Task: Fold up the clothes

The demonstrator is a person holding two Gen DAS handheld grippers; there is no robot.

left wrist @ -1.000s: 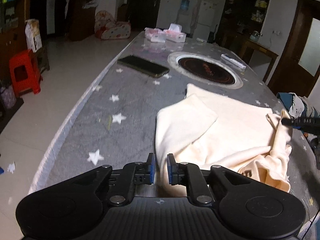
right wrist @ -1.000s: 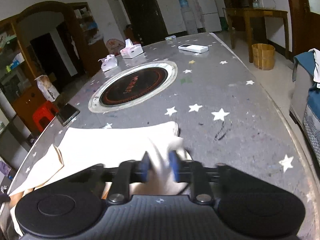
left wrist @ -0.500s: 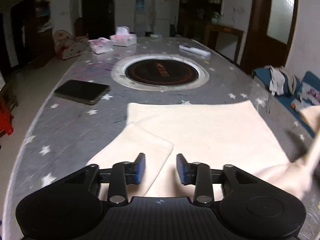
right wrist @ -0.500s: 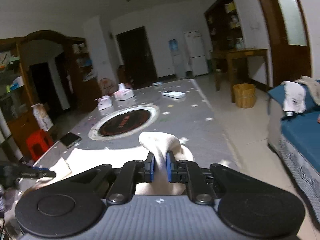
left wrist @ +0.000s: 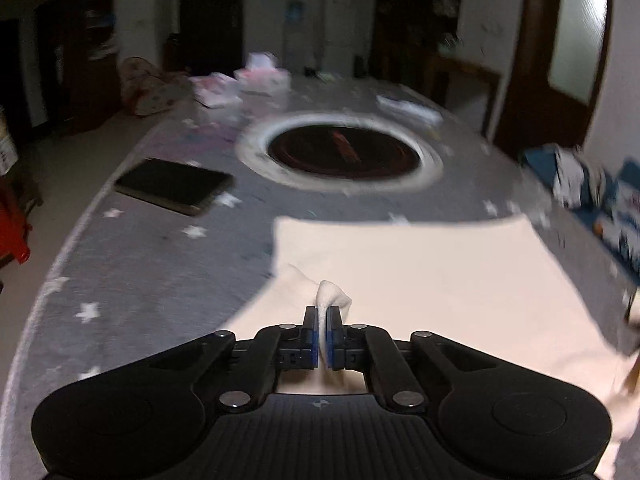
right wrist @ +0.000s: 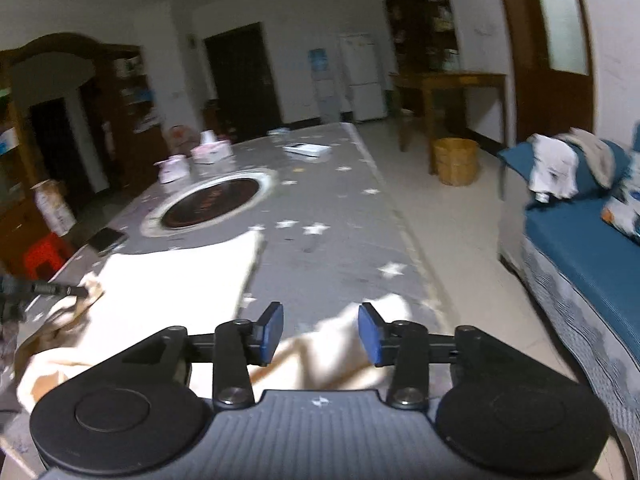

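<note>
Mid-fold: the left hand-held gripper has just clamped the cream garment on the tabletop; the right hand-held gripper has just opened, releasing cloth. Next, carry the pinched edge across

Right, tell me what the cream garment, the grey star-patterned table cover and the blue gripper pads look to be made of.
Cream garment: soft matte fabric, probably cotton knit; it bunches into a limp fold where the left gripper pinches it.
Grey star-patterned table cover: looks like a smooth printed sheet, possibly vinyl; faint sheen, lies flat.
Blue gripper pads: likely rubber or foam; matte, uniform colour.
</note>
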